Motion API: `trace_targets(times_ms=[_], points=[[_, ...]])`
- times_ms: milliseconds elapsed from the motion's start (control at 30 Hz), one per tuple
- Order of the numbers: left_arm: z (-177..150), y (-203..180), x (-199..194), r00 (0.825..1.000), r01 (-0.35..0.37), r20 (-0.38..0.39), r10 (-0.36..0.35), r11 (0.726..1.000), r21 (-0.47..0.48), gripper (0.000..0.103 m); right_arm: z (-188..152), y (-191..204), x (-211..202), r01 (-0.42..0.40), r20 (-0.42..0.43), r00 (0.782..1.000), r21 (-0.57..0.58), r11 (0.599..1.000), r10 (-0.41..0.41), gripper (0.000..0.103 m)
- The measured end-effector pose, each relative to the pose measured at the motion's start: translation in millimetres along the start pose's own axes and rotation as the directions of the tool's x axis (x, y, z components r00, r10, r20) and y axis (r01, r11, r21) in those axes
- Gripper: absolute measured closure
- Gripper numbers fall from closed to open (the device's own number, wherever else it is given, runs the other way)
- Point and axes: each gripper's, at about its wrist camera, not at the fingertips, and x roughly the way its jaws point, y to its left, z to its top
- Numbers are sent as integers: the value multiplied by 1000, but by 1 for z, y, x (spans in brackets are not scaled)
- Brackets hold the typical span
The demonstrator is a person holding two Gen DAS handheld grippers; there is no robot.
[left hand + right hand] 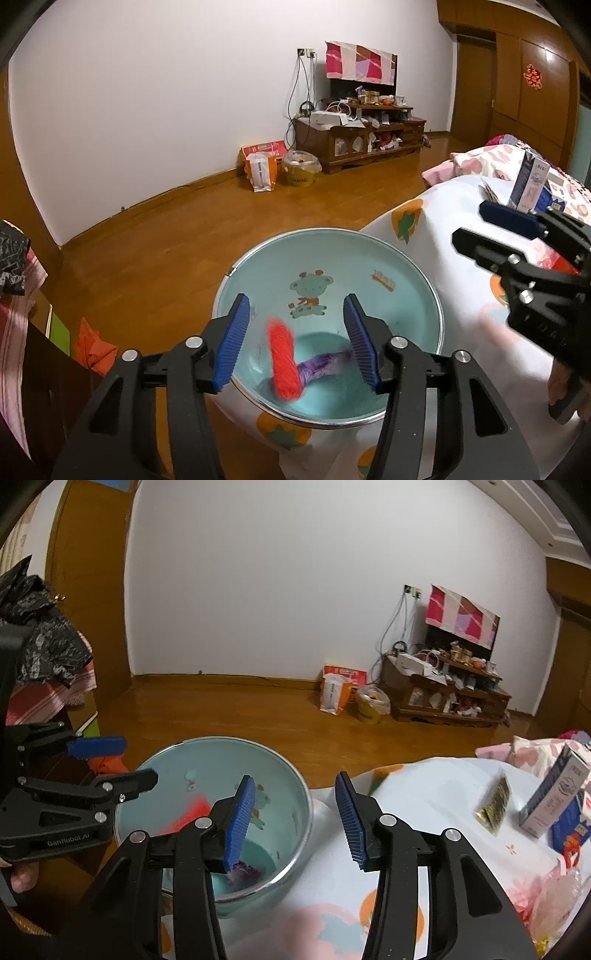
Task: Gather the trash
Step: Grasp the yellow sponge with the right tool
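A light-blue basin (436, 295) with a cartoon print stands at the edge of a bed covered by a white patterned sheet (461, 206). Inside it are a blurred red wrapper (282, 358) and a purple wrapper (325, 365). My left gripper (295, 339) hangs open over the basin, its blue pads clear of the red wrapper. My right gripper (295, 812) is open over the basin's right rim (306, 805) with nothing between its fingers. On the sheet to the right lie a blurred gold wrapper (493, 808), a milk carton (550, 794) and clear plastic wrappers (554, 897).
Wooden floor (207, 229) stretches beyond the basin to a white wall. A cluttered TV stand (362, 136), paper bags (262, 166) and a lined yellow bin (301, 168) stand by the wall. A black plastic bag (48, 646) lies on a cabinet at the left.
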Motion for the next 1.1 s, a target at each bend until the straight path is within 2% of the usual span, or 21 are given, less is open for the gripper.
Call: trace_targets(times_ms=[167,267,467,567,633,700,767,800,900,1067,1100], points=[[-2,-5,0,1000,6,-4,-6,1000,-1,44,-2,-14,-21,73,3,997,37,997,-73,55],[-6,-13,0,1000,17,-6,-17,1000,7,37,-6,-28,-44,126,13,992,57,990,-127,55],[-16,-56,0,995,95,-38,-92,993,77,36,-32,-71,-123,240,41,968,143,960,-248,50],[-22,-81,-3,991,133,-46,-128,983,127,35,-54,-95,-162,315,44,943,189,930,-329,47],[-27,-99,-5,987,160,-53,-154,974,160,35,-73,-117,-187,384,19,917,232,894,-399,47],[-30,-111,-6,984,175,-57,-167,968,180,35,-95,-143,-203,464,-36,880,280,841,-473,47],[-32,-124,-6,983,184,-59,-176,963,196,35,-115,-167,-210,510,-94,855,328,795,-510,47],[-32,-128,-5,982,189,-62,-180,962,199,35,-128,-182,-210,536,-149,842,352,768,-519,47],[-33,-145,-3,980,199,-60,-190,959,204,35,-160,-205,-203,555,-250,832,386,737,-495,51],[-34,-168,-2,975,220,-68,-210,951,216,35,-182,-219,-175,520,-348,850,437,733,-395,67],[-33,-170,-2,974,224,-69,-214,950,218,35,-183,-223,-175,495,-343,865,464,734,-367,71]])
